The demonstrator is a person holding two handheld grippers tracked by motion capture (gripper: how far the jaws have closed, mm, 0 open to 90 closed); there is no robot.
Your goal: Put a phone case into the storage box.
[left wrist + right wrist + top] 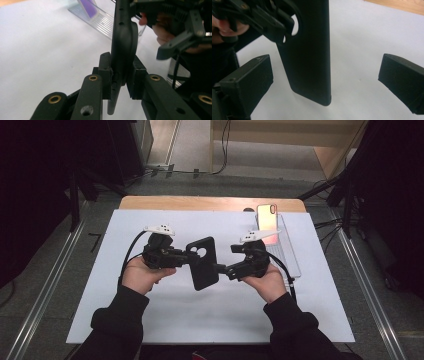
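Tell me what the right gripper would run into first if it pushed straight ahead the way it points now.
Most likely the black phone case. It hangs between the open jaws of the right gripper, clamped by the left gripper. Going straight on, the right gripper would probably meet the case's lower edge, or the left gripper just beyond; depth is hard to judge.

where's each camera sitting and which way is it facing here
High view: above the person's side, looking forward and down on the white table; both forearms, left gripper, right gripper show.
Left gripper view: on the left gripper, looking along jaws shut on the black phone case; a hand behind.
Right gripper view: on the right gripper, jaws open either side of the case.
All three share the case.
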